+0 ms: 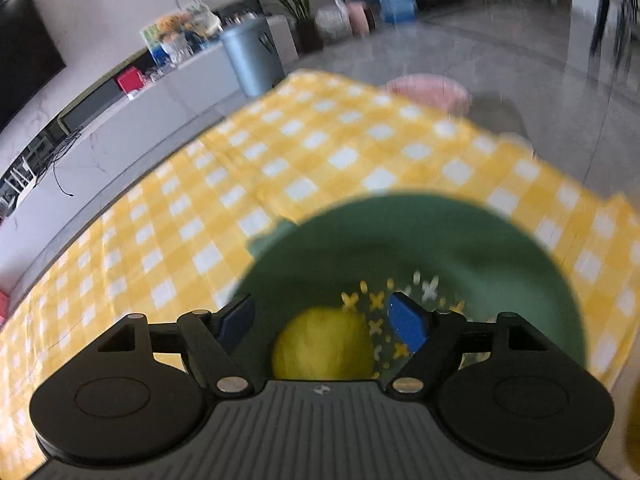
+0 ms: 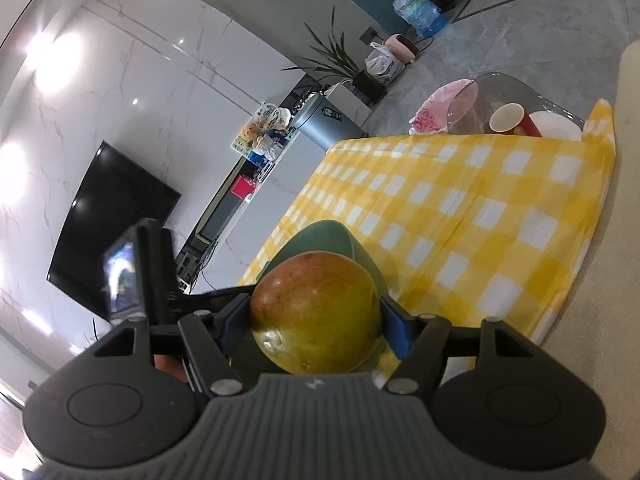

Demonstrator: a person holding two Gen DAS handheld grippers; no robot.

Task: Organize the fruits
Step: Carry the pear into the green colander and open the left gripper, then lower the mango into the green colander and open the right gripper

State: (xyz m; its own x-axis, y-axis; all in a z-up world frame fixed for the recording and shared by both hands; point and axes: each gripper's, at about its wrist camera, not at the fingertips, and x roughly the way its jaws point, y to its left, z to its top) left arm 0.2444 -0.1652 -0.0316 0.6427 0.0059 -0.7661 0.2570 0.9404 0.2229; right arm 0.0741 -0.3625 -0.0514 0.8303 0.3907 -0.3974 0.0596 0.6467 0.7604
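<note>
Now, left gripper (image 1: 324,316) spread wide over green bowl (image 1: 500,264), pads clear of lemon (image 1: 322,346) lying in bowl, nothing held. Right gripper (image 2: 314,318) clamped on mango (image 2: 316,312), hanging near bowl rim (image 2: 320,232) above checked cloth (image 2: 480,216). Advice: lift left gripper straight up, clear of rim; bring mango in low over bowl beside lemon, loosen grip only once it rests.

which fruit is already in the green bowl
The plain yellow fruit, lying loose in the green bowl. The red-and-yellow mango is clamped in the right gripper.
</note>
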